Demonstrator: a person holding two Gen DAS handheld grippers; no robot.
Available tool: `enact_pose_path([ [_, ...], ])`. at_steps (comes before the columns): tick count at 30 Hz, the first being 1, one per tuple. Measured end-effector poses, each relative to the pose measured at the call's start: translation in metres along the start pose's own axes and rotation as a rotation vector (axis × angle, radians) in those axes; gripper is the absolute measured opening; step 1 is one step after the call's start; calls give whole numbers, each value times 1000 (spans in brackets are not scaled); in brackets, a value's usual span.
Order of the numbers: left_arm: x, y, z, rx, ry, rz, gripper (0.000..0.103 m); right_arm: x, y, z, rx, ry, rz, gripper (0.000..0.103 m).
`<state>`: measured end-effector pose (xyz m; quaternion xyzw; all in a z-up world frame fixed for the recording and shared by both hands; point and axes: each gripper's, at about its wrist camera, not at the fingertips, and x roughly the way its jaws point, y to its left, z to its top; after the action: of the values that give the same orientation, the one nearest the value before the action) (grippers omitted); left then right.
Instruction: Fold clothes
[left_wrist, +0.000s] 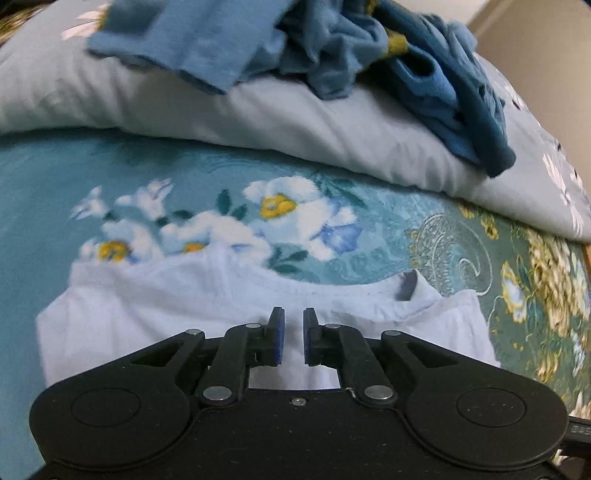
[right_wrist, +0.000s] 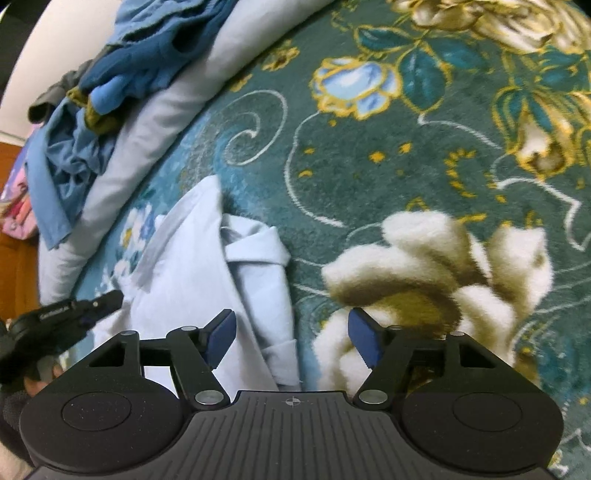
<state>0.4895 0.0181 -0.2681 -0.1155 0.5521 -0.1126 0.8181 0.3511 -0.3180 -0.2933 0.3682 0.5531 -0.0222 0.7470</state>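
Note:
A pale blue garment (left_wrist: 184, 314) lies flattened on the teal floral blanket (left_wrist: 55, 192), its neckline toward the far side. My left gripper (left_wrist: 293, 317) hangs over the garment's middle, pointing steeply down, its jaws drawn together to a thin slit with no fold of cloth seen between them. In the right wrist view the same garment (right_wrist: 192, 266) shows a sleeve folded inward along its right edge. My right gripper (right_wrist: 291, 338) stands open above that edge, with nothing pressed by its blue pads (right_wrist: 221, 336). The left gripper (right_wrist: 107, 301) pokes in from the left, its tip at the garment.
A grey folded quilt (left_wrist: 258, 118) lies along the far side of the blanket, with a heap of crumpled blue clothes (left_wrist: 369, 48) on top. The same heap (right_wrist: 110, 74) sits upper left in the right wrist view. Bare patterned blanket (right_wrist: 369, 166) stretches to the right.

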Motion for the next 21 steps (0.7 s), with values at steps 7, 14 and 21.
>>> enact_pose_path([
  [7, -31, 9, -52, -94, 60, -6, 8, 14, 8, 6, -80, 57, 78, 66],
  [14, -41, 3, -89, -172, 104, 20, 8, 26, 14, 12, -116, 95, 139, 16],
  [21, -21, -11, -94, -138, 145, 37, 9, 18, 21, 13, -122, 81, 161, 12],
])
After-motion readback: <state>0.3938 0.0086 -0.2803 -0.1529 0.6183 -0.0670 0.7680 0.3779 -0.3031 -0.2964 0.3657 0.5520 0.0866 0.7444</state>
